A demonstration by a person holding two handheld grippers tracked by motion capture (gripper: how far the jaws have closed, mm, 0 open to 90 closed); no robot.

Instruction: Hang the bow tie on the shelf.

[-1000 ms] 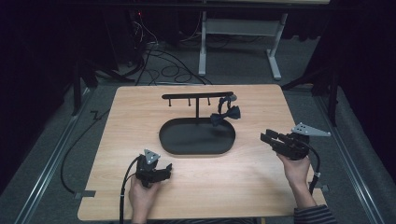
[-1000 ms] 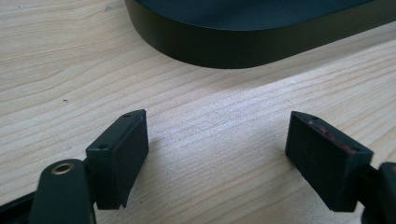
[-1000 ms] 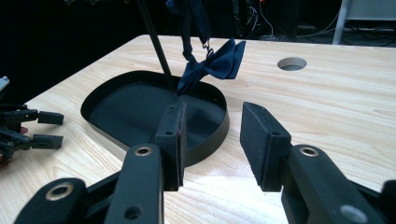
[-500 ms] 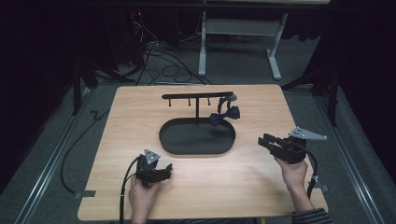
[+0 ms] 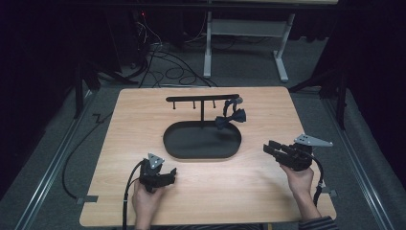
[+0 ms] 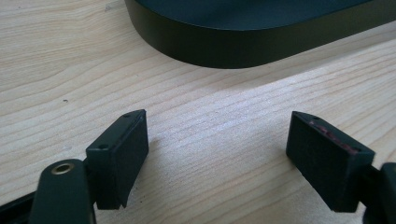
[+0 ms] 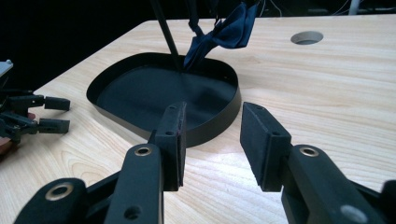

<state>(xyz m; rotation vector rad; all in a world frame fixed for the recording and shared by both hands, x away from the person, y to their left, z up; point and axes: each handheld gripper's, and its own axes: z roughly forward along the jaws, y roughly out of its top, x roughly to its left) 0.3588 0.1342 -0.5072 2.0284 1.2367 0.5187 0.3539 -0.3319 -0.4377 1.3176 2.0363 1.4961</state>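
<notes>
Bow tie (image 5: 230, 118) on black stand (image 5: 202, 99)

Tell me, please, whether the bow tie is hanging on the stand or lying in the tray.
Hanging: the bow tie dangles from the stand's crossbar, above the black tray.

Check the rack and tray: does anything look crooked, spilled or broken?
Nothing stands out. The dark bow tie hangs from the right end of the black rack, above the empty oval tray. The rack stands upright, with nothing spilled on the table.
</notes>
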